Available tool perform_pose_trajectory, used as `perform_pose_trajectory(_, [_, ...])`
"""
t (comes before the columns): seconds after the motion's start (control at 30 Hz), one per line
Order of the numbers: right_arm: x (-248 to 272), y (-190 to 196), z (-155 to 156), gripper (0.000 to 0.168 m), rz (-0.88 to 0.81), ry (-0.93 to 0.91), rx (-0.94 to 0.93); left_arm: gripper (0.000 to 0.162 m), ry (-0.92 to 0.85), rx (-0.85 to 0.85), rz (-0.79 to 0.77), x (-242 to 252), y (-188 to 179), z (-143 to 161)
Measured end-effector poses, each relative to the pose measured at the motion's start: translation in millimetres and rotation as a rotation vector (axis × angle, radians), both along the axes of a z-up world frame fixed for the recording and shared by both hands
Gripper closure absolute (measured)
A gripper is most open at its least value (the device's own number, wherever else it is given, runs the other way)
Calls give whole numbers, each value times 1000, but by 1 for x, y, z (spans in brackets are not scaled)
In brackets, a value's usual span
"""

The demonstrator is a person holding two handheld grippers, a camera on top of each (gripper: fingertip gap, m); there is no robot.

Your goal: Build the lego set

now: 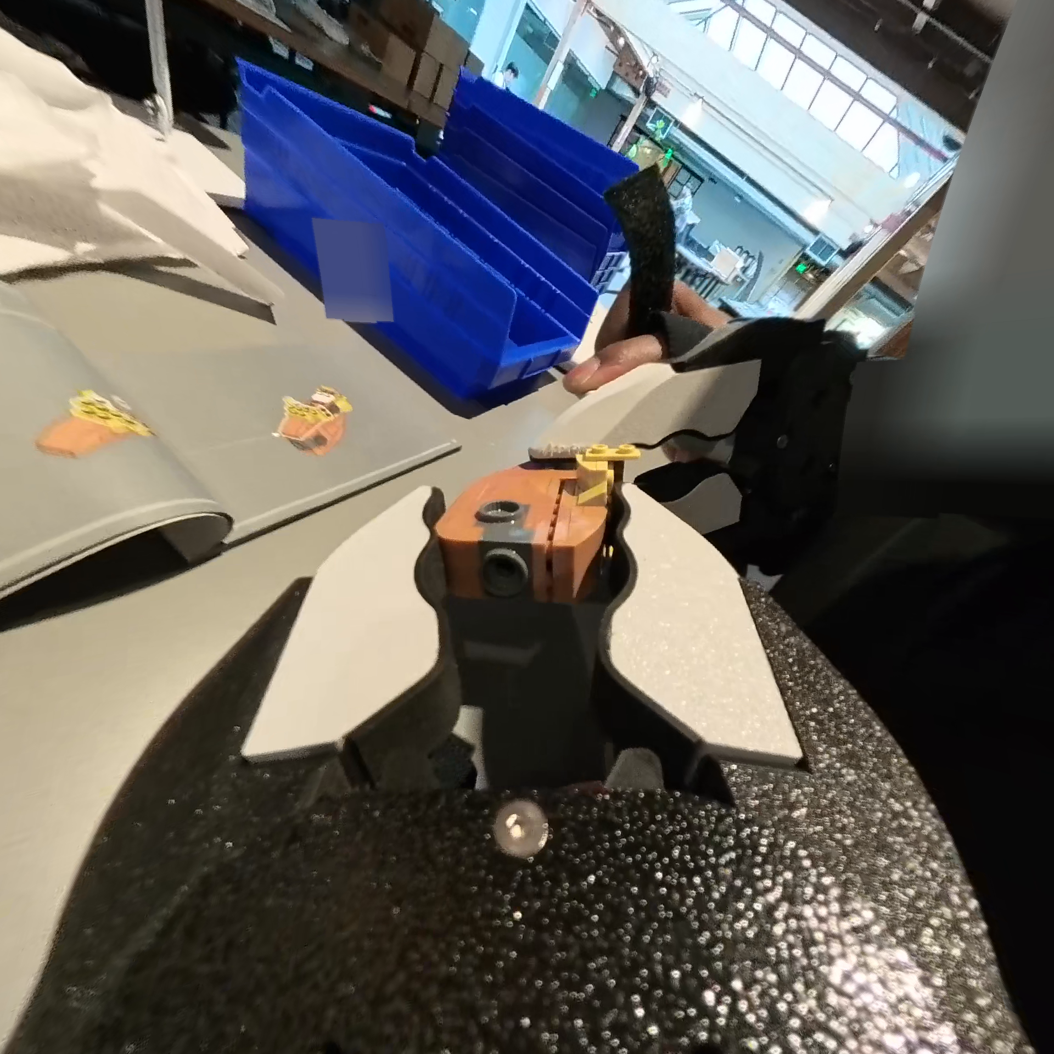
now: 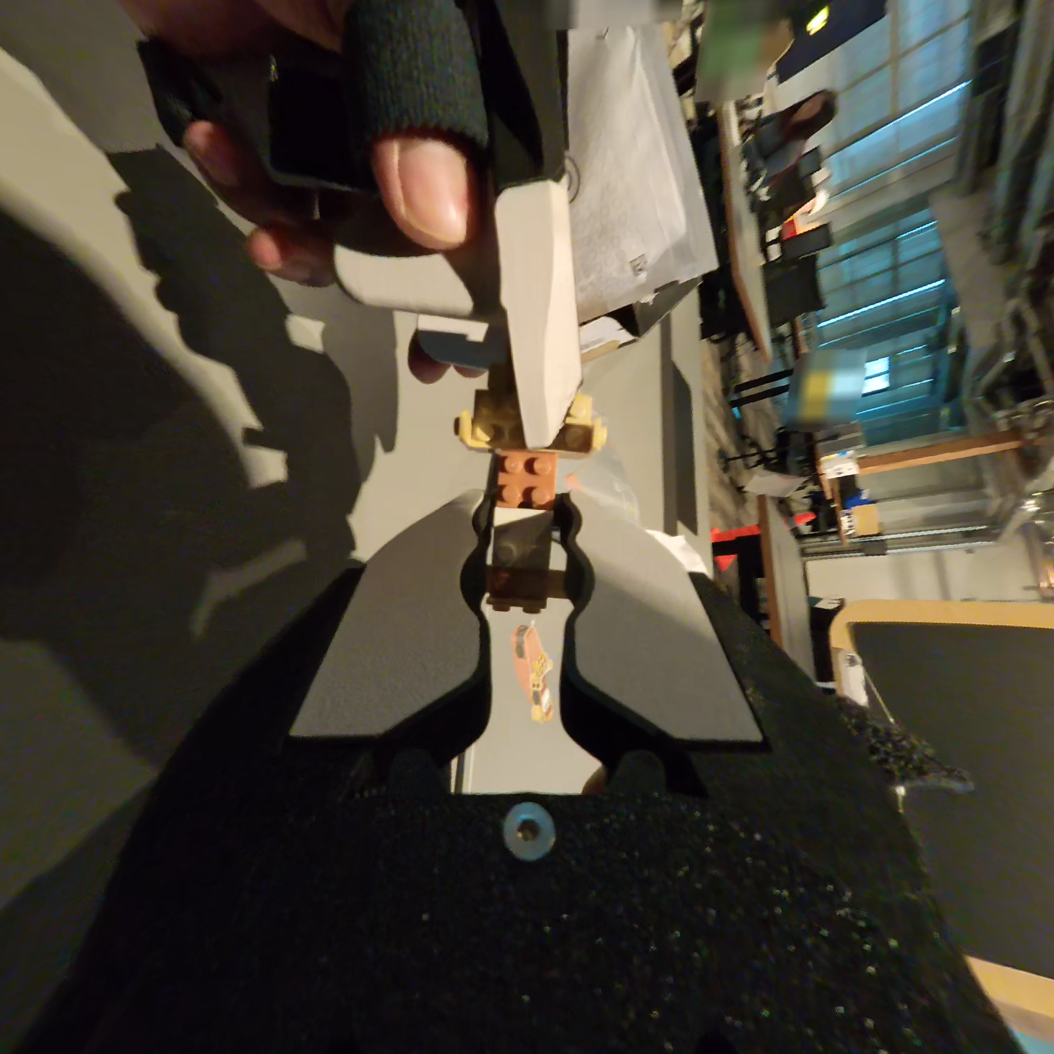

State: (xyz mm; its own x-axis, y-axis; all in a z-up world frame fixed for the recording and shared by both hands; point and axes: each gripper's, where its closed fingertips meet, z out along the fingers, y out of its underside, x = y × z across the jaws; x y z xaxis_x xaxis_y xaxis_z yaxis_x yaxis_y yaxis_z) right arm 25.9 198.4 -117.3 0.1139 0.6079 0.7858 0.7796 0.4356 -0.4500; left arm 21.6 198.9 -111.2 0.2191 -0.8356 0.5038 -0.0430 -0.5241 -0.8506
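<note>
My left gripper [image 1: 525, 496] is shut on the lego model [image 1: 530, 542], a brown body with dark grey parts and a round hole, held above the table. Yellow pieces [image 1: 599, 473] stick up at its far end. My right gripper [image 1: 593, 467] comes in from the right and closes around that yellow end. In the right wrist view my right gripper [image 2: 522, 505] is shut on a brown studded part [image 2: 525, 479] of the model. The yellow pieces [image 2: 485, 428] sit just beyond it, partly hidden by a white finger [image 2: 542, 342] of the left gripper, which a hand holds.
An open instruction booklet [image 1: 142, 445] lies on the grey table [image 1: 142, 656] at left. Stacked blue bins [image 1: 456, 256] stand behind it. White bags [image 1: 85, 171] lie at the far left. In the right wrist view a clear parts bag [image 2: 627, 199] lies on the table. My two grippers' fingertips are within a few centimetres of each other.
</note>
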Motion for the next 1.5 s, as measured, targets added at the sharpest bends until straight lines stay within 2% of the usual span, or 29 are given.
perform_pose_trajectory(0.07, [-2, 1, 1, 145, 5, 13, 14, 107, -8, 21, 4, -2, 1, 1])
perform_pose_trajectory(0.27, [0, 4, 3, 127, 11, 66, -44, 107, -36, 28, 31, -8, 6, -2])
perform_pose_trajectory(0.37, [1, -1, 5, 121, 41, 134, -165, 107, -63, 83, 39, -11, 7, 1])
perform_pose_trajectory(0.53, [-3, -12, 17, 111, 94, 371, -497, 107, -123, 270, 59, -16, 7, 16])
perform_pose_trajectory(0.63, [-6, -13, 25, 109, 101, 457, -569, 107, -146, 350, 64, -15, 5, 19])
perform_pose_trajectory(0.77, [-11, -11, 22, 109, 79, 475, -595, 107, -213, 354, 75, -14, 3, 21])
perform_pose_trajectory(0.97, [-12, -9, 22, 116, 75, 498, -622, 107, -254, 351, 56, -12, -1, 21])
perform_pose_trajectory(1.5, [-15, -17, 21, 121, 134, 528, -708, 106, -309, 364, 19, -7, -11, 23])
